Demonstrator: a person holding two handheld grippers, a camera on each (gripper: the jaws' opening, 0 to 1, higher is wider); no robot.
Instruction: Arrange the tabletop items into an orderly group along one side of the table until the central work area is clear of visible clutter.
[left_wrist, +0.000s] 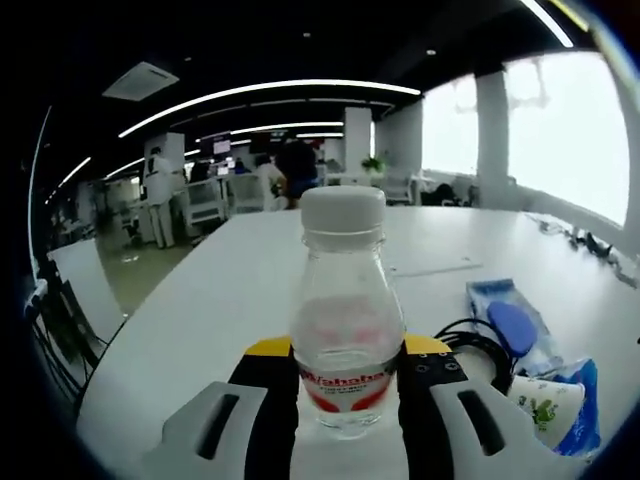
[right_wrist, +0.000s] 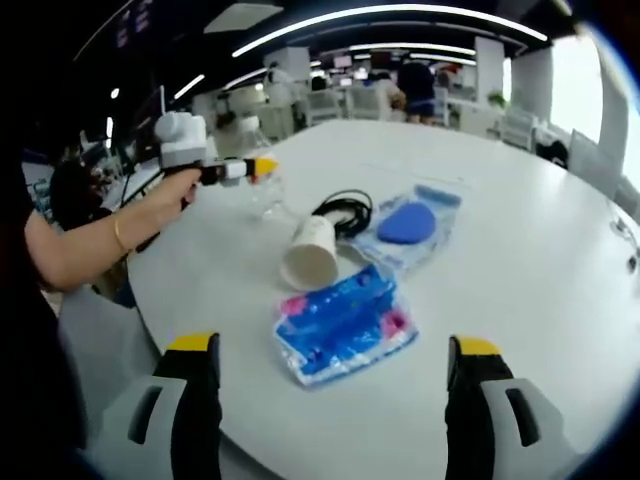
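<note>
- Bottle (left_wrist: 345, 310): a clear plastic one with a white cap stood upright on the white table (left_wrist: 230, 290), between the jaws of the left gripper (left_wrist: 347, 400), which looked clamped on its lower body at the red label.
- Left gripper seen from the right gripper view (right_wrist: 235, 168): a person's hand (right_wrist: 172, 190) held it near the table's edge, with the bottle (right_wrist: 262, 190) at its tip.
- Right gripper (right_wrist: 333, 400): its jaws stood wide apart with nothing between them, hovering over the near table edge.
- Paper cup (right_wrist: 308, 254): it lay on its side just beside the bottle, touching a coil of black cable (right_wrist: 343, 212).
- Clear pouch with a blue pad (right_wrist: 408, 225): it lay just beyond the cup, farther from the bottle.
- Blue packet with pink marks (right_wrist: 342, 322): it lay on the cup's near side, toward the right gripper.
- Progress, as a judgement: the tidying seemed early. The cup, cable, pouch and packet sat in a loose cluster near the bottle, not a neat row, and all were left to place.
</note>
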